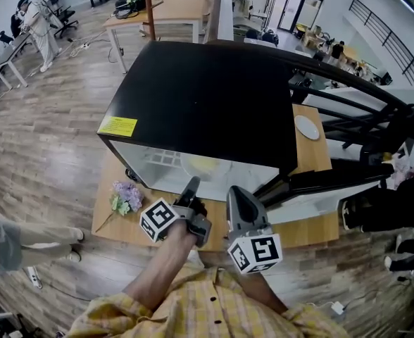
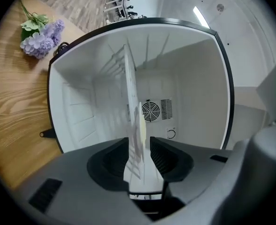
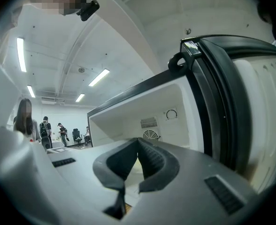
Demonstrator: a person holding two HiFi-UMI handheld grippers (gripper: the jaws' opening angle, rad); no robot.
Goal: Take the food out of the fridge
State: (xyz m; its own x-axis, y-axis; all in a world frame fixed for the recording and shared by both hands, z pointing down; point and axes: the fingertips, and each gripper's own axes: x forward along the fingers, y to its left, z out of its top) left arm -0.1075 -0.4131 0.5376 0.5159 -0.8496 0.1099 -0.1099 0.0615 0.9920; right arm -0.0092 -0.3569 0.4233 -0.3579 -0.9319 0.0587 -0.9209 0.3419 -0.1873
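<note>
Fridge: A black fridge [image 1: 200, 97] stood on the wooden tabletop [image 1: 122, 225]. Its door [image 1: 312, 192] was open and swung out to the right. The inside was all white.

Inside the fridge: One white shelf [image 1: 163, 158] ran across it. A small round fan [image 2: 150, 110] sat in the back wall.

Food: The food [image 1: 203, 165] was flat, round and pale yellow. It lay on the shelf and was not yet out of the fridge. I could not tell what kind of food it was.

Left hand-held gripper: The left hand-held gripper [image 1: 191, 184] was right at the open front of the fridge. Its jaws stood wide apart. The front edge of the shelf and the food showed in the gap between them. The gripper held nothing.

Right hand-held gripper: The right hand-held gripper [image 1: 234, 191] was just beside the left one, near the front of the fridge. Its jaw tips were pressed together with nothing between them.

Tabletop: A bunch of purple flowers [image 1: 126, 197] lay on the wood to the left of the fridge. A white plate [image 1: 307, 127] sat on the wood on the right side, near the open door.
</note>
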